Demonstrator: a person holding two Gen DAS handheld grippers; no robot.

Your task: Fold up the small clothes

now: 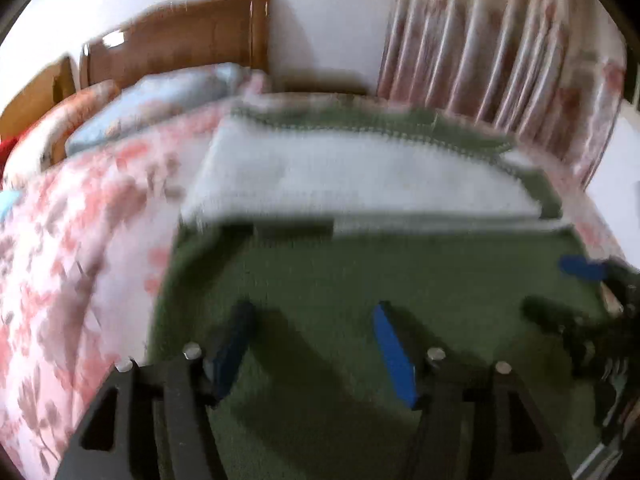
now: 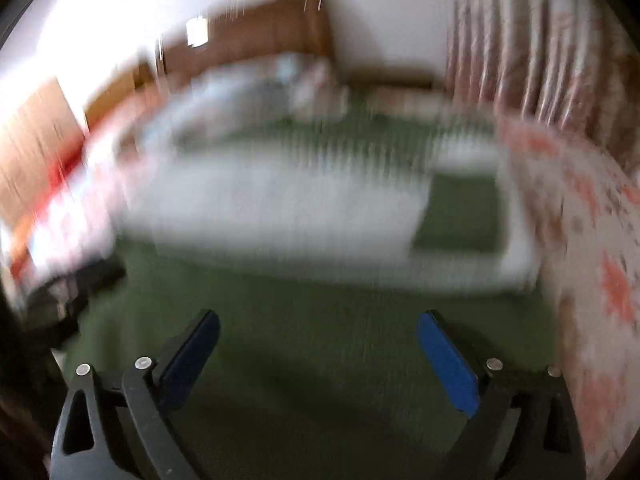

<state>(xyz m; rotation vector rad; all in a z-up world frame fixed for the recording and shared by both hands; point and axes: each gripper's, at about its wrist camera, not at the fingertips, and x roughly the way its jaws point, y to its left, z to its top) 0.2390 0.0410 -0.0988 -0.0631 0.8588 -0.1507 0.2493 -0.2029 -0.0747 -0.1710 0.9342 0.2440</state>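
A green and white knitted garment [image 1: 360,184] lies flat on the bed, with its green part near me and a white band with green trim farther off. My left gripper [image 1: 312,312] is open and empty, just above the green part. My right gripper [image 2: 318,320] is open and empty above the same garment [image 2: 304,208], which is blurred in the right wrist view. The right gripper's blue pad also shows at the right edge of the left wrist view [image 1: 580,269].
The bed has a pink floral cover [image 1: 80,220] on the left and also on the right [image 2: 592,240]. Pillows [image 1: 160,96] lie by the wooden headboard [image 1: 180,36]. Floral curtains [image 1: 500,52] hang at the back right.
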